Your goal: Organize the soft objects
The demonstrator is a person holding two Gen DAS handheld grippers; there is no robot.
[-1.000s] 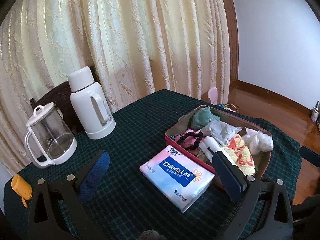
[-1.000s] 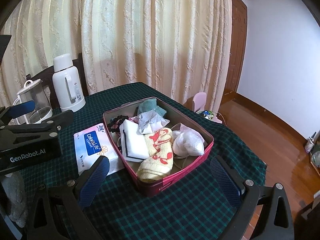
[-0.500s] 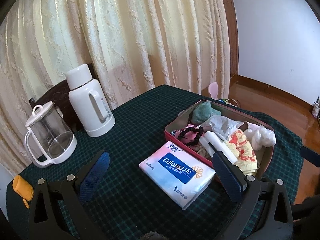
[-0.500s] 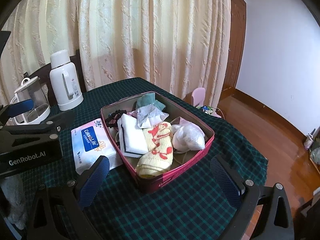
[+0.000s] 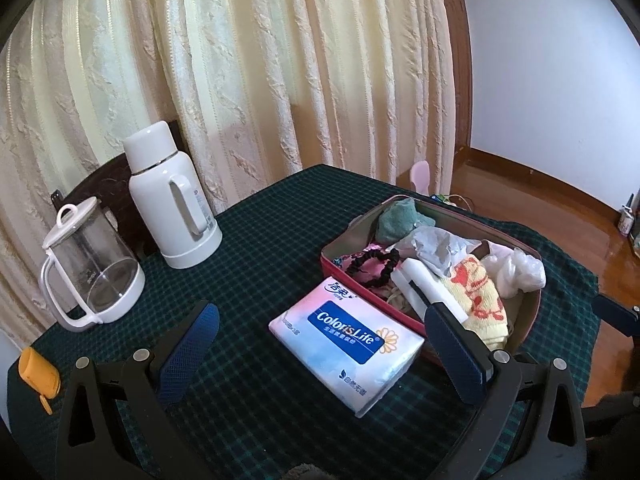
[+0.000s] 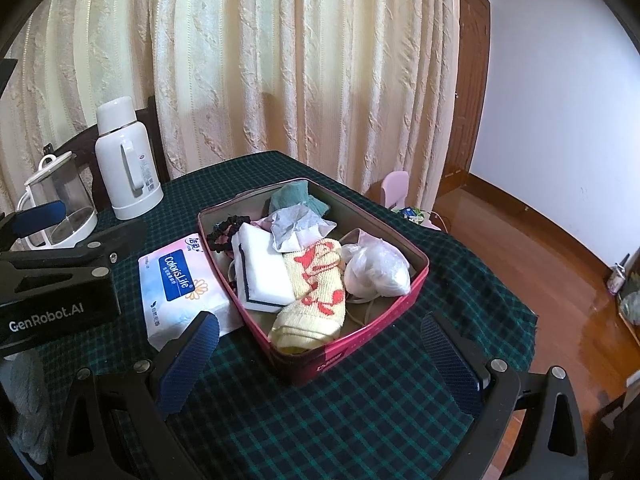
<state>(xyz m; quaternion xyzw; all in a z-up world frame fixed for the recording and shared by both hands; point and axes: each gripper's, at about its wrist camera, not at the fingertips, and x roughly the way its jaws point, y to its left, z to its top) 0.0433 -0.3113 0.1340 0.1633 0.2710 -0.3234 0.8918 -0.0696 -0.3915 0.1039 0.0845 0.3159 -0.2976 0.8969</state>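
I held both grippers above the table: left gripper (image 5: 320,354) spread wide and empty over the tissue pack (image 5: 346,338); right gripper (image 6: 320,354) likewise wide, empty, facing the pink box (image 6: 360,344) of soft items.

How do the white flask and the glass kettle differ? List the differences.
The white flask is opaque and tall; the glass kettle is see-through, squat and looks empty. The flask has a plain cap; the kettle's lid has a loop knob. Both stand upright on the table, with white handles.
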